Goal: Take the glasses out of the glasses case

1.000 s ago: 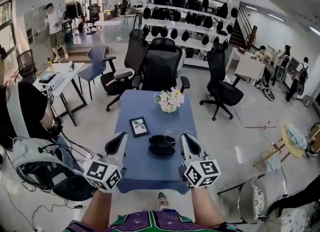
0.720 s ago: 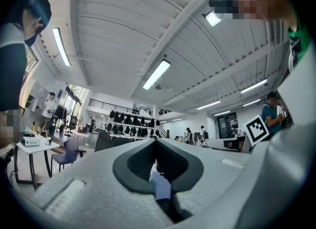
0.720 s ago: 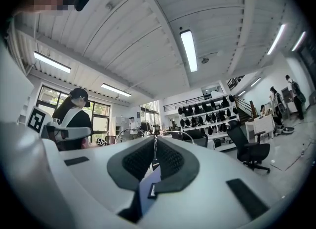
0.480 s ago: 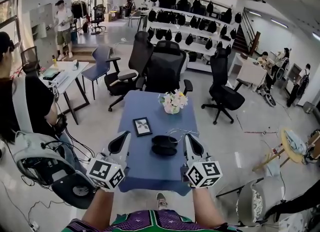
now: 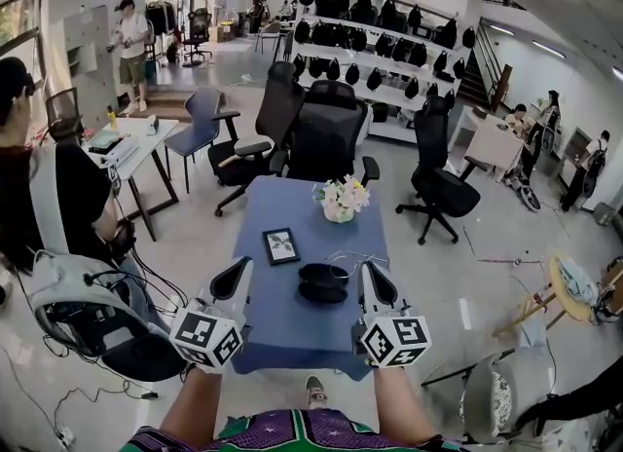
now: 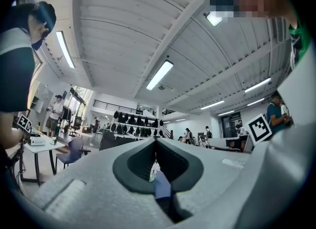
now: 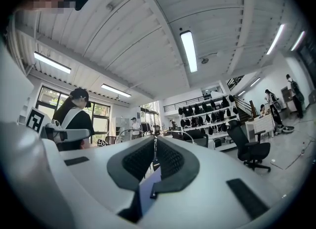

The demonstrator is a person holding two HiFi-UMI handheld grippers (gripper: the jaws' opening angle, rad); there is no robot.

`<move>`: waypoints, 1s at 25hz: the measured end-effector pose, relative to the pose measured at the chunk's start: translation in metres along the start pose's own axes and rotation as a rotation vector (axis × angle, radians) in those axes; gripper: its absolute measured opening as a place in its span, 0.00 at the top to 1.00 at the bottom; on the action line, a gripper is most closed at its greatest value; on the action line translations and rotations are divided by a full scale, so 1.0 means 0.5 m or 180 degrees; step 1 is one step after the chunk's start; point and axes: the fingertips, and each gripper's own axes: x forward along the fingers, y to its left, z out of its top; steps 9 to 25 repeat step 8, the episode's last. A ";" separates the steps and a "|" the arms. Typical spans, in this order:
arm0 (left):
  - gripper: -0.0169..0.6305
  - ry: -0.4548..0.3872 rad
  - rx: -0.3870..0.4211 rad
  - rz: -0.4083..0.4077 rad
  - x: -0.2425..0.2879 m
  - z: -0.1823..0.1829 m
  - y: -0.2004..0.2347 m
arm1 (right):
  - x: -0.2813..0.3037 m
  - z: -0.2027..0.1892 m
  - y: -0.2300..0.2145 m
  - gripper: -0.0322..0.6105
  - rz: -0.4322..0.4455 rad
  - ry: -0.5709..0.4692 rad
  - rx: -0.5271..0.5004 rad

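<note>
Case (image 5: 323, 283) sits on the desk (image 5: 292, 328), flanked by left hand-held gripper (image 5: 237, 271) and right hand-held gripper (image 5: 367, 274), both pressed together, empty.

You have bare counter (image 5: 292, 333) along the near edge, between left tongs (image 5: 238, 267) and right tongs (image 5: 367, 269). Ahead, the glasses case (image 5: 323, 284) blocks the middle; the picture frame (image 5: 281, 245) stands toward the left edge, flowers (image 5: 340, 200) near the far edge.

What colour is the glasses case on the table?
Black. The glasses case lies on a blue table; the head view shows it best.
</note>
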 end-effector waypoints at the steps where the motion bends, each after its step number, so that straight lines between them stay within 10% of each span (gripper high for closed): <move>1: 0.95 -0.0005 0.0000 0.0003 0.000 0.001 -0.001 | -0.001 -0.001 0.000 0.93 -0.0001 0.0004 -0.0001; 25: 0.95 -0.0012 -0.0007 0.0010 0.005 -0.006 -0.005 | -0.001 -0.012 0.001 0.93 0.0022 0.0027 -0.0041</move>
